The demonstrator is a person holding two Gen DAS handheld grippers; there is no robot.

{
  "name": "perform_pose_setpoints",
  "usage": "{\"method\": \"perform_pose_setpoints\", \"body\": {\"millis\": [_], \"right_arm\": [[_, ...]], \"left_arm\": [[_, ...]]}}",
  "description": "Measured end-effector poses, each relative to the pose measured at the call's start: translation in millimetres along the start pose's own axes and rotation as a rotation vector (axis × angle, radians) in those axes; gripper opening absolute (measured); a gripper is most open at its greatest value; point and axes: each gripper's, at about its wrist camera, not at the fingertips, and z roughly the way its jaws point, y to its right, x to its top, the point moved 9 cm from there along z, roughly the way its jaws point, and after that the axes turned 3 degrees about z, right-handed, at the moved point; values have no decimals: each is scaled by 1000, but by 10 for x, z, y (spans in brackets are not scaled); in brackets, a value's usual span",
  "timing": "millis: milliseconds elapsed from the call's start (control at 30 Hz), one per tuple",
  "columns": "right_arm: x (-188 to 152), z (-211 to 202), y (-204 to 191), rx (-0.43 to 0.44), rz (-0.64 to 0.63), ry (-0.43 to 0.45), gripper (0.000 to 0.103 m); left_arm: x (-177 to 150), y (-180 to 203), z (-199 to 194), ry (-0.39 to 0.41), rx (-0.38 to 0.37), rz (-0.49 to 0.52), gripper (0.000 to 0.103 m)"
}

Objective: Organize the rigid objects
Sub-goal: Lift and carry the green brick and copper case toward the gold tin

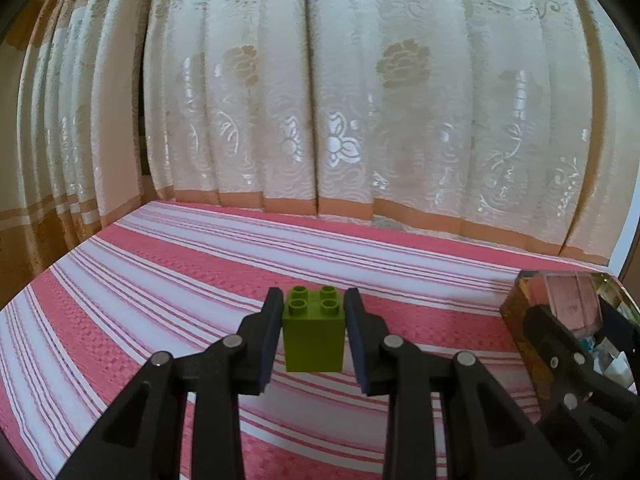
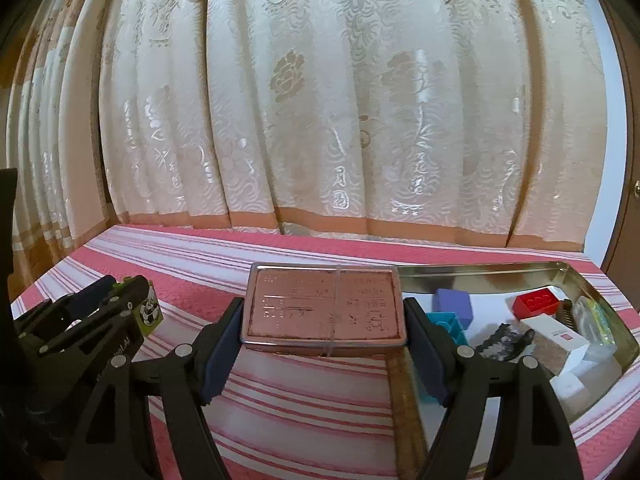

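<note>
A lime-green studded brick (image 1: 314, 332) hangs above the striped cloth, and my left gripper (image 1: 314, 295) is shut on its two sides. In the right wrist view that left gripper (image 2: 120, 285) shows at the left, and a panda picture is visible on the brick's side (image 2: 150, 314). My right gripper (image 2: 324, 303) is shut on a flat pink tin (image 2: 324, 308) with a rubber band round it, the pads pressing its short ends. The same tin (image 1: 568, 296) appears at the right edge of the left wrist view.
An open metal tray (image 2: 592, 280) lies at the right, holding a purple block (image 2: 452, 302), a teal brick (image 2: 450, 328), a red brick (image 2: 536, 304), a white box (image 2: 560, 338) and a dark clip (image 2: 504, 344). A patterned curtain (image 2: 320, 100) hangs along the far edge of the pink striped cloth (image 1: 160, 280).
</note>
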Motion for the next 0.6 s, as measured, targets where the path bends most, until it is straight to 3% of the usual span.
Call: {"method": "perform_pose_setpoints", "body": {"millis": [600], "right_arm": [[37, -261, 601, -49, 34, 44, 78]], "left_arm": [[-31, 655, -216, 35, -79, 26, 30]]}}
